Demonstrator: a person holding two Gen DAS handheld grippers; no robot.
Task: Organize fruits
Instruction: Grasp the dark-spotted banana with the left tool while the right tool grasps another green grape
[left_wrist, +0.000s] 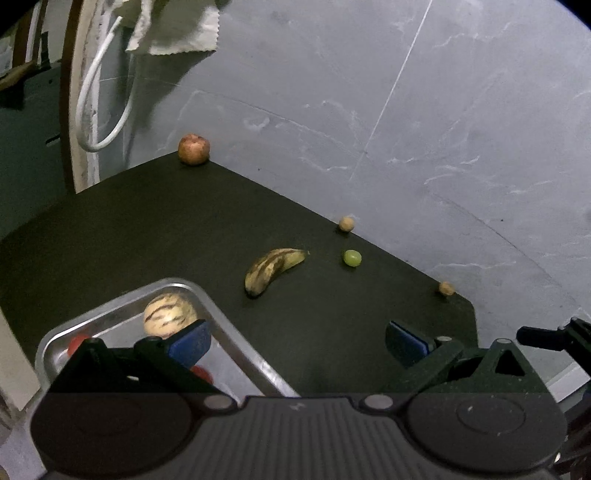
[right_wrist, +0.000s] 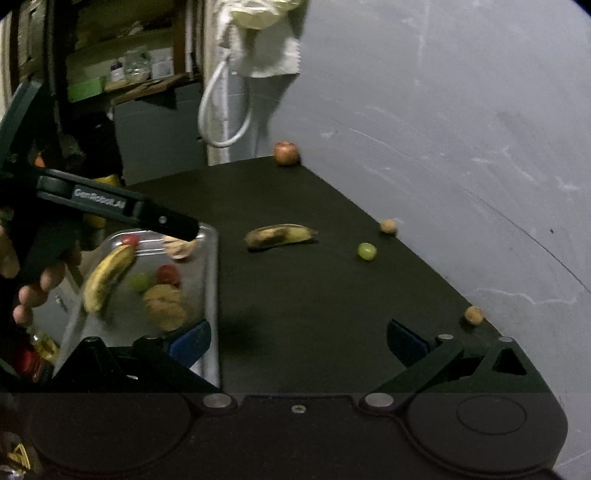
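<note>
Both claws, left (left_wrist: 297, 341) and right (right_wrist: 297, 341), gape wide, holding nothing. The grape (right_wrist: 366, 251) may roll off the worktop (right_wrist: 295, 295) if nudged; the banana (right_wrist: 280, 235) looks soft and may bruise under a hard squeeze

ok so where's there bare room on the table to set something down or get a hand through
Bare patches: the wide stretch of black table between the apple and the metal tray, and the near strip between the tray and the right claw. Crowded: the wall edge, with banana, grape and two small brown fruits. The tray is nearly full.
</note>
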